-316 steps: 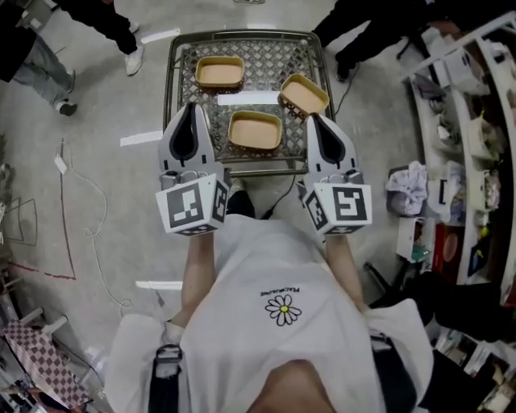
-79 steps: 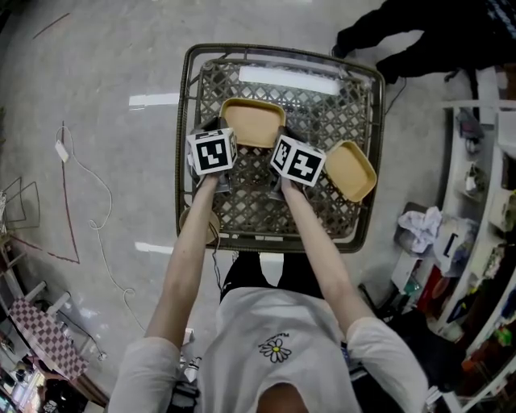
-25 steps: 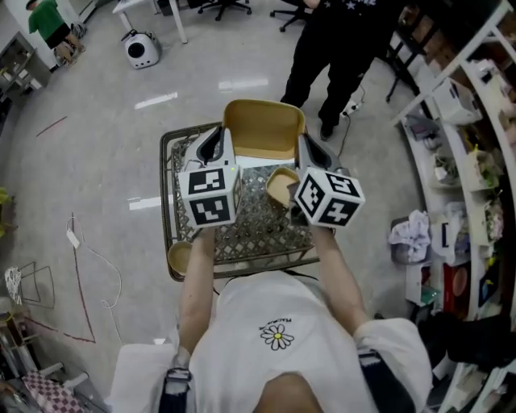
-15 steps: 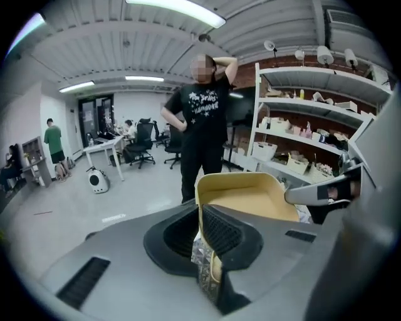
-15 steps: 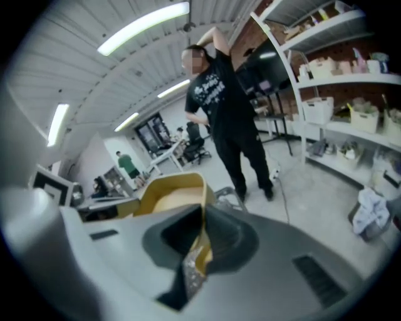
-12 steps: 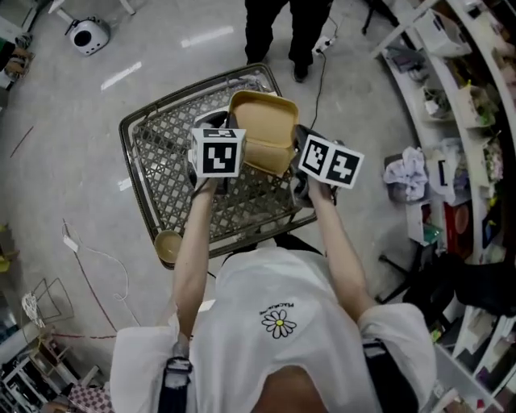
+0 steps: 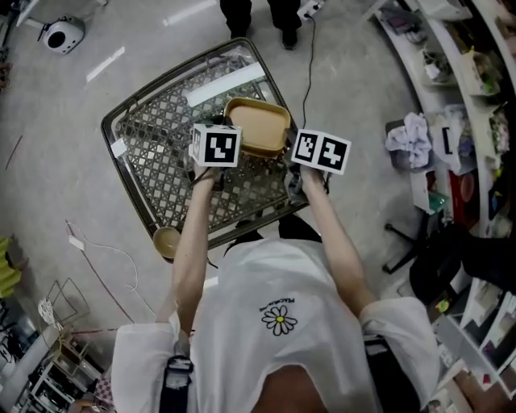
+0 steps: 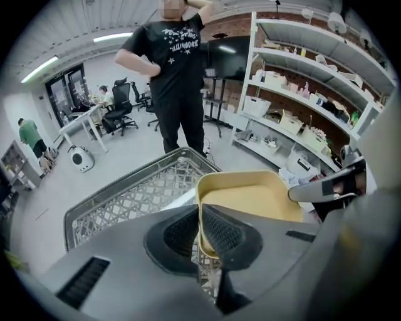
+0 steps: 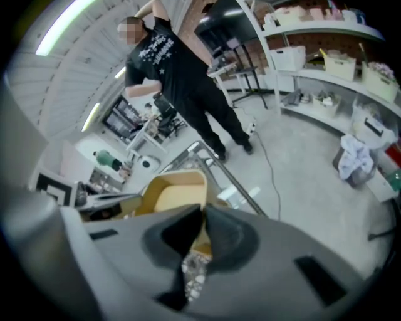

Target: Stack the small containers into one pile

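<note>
A tan rectangular container (image 7: 256,126) hangs level just above the wire mesh cart basket (image 7: 153,149), held from both sides. My left gripper (image 7: 219,158) is shut on its left rim, and the left gripper view shows the jaws (image 8: 199,212) pinching that rim of the container (image 8: 250,199). On the opposite rim my right gripper (image 7: 298,165) is shut; in the right gripper view it (image 9: 203,216) clamps the container (image 9: 172,194) too. What lies under the held container is hidden. Another tan container (image 7: 167,241) shows by the cart's near left corner.
A person in black (image 8: 178,75) stands just beyond the cart's far end, feet (image 7: 258,12) near its rim. Shelving with goods (image 7: 476,97) runs along the right. A cable (image 7: 310,56) trails on the floor. A white strip (image 7: 226,84) lies in the basket.
Both grippers have come down with the tan container, from raised and tilted up to level and low over the basket. The grips stayed shut.
</note>
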The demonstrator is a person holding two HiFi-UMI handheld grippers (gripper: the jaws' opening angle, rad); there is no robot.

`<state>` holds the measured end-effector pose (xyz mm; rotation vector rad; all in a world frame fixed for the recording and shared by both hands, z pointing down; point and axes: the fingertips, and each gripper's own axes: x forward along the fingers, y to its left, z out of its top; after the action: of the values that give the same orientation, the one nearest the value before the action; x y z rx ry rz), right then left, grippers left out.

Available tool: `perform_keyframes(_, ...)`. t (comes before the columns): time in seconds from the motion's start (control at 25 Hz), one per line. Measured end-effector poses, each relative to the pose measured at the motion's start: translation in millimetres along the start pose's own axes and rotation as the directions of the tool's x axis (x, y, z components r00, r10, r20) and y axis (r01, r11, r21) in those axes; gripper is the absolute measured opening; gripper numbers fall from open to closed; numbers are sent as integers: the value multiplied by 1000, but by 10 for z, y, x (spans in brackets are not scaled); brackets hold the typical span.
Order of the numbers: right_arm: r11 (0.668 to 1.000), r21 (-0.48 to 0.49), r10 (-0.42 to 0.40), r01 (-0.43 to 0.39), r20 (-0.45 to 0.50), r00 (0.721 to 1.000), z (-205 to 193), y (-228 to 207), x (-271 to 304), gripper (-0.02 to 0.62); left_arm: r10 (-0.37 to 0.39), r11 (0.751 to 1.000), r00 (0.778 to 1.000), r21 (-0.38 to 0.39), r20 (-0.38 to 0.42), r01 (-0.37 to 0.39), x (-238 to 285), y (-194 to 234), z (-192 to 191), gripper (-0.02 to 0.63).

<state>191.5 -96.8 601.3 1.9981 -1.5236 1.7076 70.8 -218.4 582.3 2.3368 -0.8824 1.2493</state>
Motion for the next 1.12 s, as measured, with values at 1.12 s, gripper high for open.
perform_keyframes(1.12, 997, -21, -72, 71, -48, 996, -409, -282, 256, 173, -22, 1000, 996, 4, -83, 22, 383, -136, -270, 186)
